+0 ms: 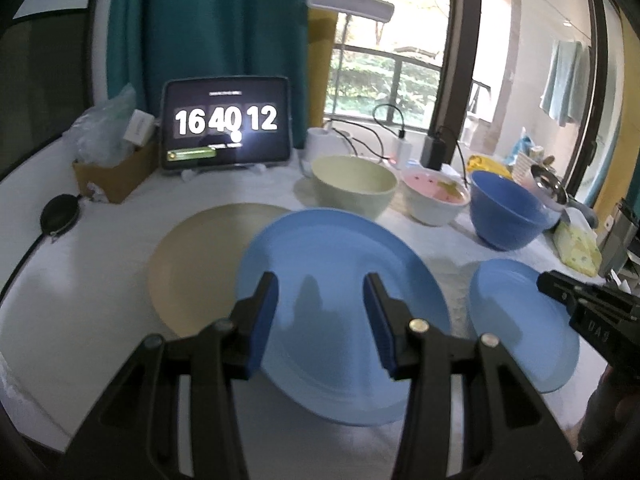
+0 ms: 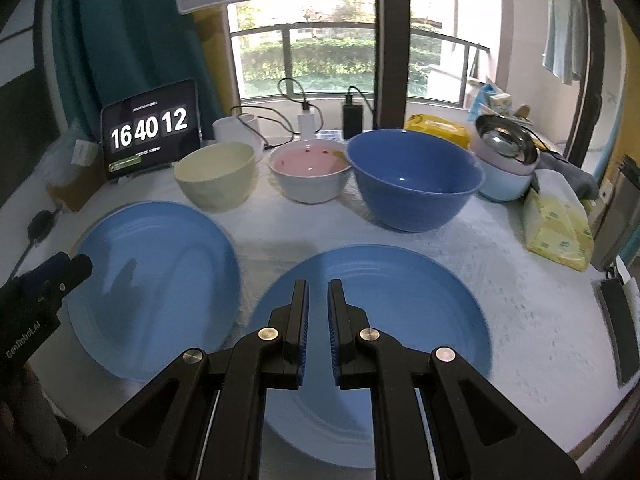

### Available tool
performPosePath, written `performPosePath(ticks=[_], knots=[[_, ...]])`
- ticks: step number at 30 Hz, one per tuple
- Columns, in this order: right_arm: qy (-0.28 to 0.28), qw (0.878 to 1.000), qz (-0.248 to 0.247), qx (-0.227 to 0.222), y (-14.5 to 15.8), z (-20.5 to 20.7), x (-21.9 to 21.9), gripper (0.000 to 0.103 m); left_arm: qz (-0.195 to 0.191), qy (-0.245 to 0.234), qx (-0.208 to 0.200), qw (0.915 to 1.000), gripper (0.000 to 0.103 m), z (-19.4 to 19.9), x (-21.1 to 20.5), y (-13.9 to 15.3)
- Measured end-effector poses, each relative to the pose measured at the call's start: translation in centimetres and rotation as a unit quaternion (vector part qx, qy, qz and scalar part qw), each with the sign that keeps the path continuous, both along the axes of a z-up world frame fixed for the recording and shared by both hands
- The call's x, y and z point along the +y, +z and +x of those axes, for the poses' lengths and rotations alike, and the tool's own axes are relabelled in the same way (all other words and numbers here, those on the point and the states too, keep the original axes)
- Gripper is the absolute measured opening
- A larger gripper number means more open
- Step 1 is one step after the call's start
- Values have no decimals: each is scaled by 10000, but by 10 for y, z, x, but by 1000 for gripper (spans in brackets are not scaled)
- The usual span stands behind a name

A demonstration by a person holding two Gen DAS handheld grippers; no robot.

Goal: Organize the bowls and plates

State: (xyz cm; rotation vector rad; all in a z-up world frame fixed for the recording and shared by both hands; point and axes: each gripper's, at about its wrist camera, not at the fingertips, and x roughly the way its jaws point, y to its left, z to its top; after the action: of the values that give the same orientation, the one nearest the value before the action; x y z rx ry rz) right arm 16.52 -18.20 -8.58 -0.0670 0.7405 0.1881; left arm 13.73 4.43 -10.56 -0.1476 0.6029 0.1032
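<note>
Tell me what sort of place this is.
Probably a room in a home, used as a makeshift recording spot. A cloth-covered table stands by a window onto a railed balcony with greenery. Chargers and cables and a tissue pack sit beside the bowls, and a tablet shows a clock.

Both wrist views low, facing window, sharing bowls

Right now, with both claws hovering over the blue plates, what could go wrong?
1. The left blue plate overlaps the beige plate; lifting it may drag the beige one along.
2. The right claw is nearly closed with no plate rim between its fingers, so its grasp on the right blue plate may miss.
3. The left claw is open, gripping nothing.
</note>
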Motion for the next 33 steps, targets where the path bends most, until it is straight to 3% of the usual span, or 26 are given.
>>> performPosePath(ticks=[13, 18, 33], knots=[[350, 9992, -69, 160, -8, 12, 37, 11, -27, 358, -14, 9994, 46, 3, 30, -11], [447, 9986, -34, 277, -16, 17, 46, 24, -25, 417, 143, 9990, 46, 10, 36, -22], [600, 9966, -80, 555, -35, 35, 70, 24, -119, 673, 448, 9967, 46, 24, 58, -42]])
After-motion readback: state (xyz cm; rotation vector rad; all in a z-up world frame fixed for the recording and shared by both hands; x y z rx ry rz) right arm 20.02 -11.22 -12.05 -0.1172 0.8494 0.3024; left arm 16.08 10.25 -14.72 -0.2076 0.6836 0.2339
